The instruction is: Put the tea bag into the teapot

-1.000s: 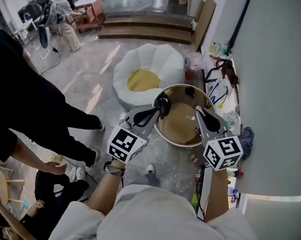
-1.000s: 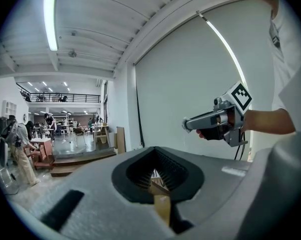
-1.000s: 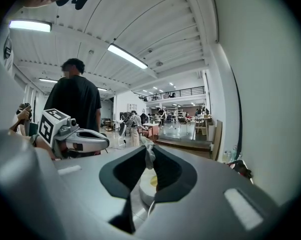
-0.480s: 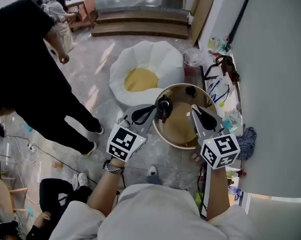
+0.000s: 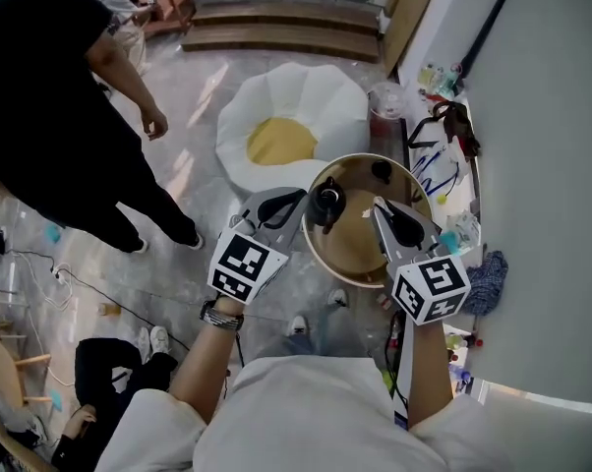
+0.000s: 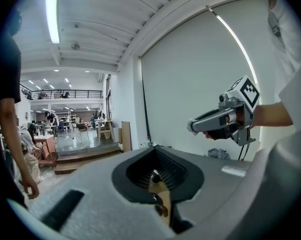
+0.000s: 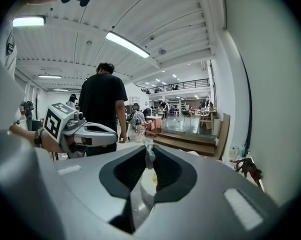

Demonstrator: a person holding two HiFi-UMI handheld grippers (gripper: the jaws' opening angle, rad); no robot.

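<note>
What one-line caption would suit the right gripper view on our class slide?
Right gripper pinching a white tea bag, with the left gripper held alongside.

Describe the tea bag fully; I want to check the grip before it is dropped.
The tea bag is a small, off-white thing that looks like crumpled paper or thin cloth. It stands roughly upright, pinched between the tips of the right gripper, whose jaws are closed on it with a narrow gap; its creased top pokes just past the tips. Nothing else touches it. No string or tag shows. The head view does not show it clearly.
</note>
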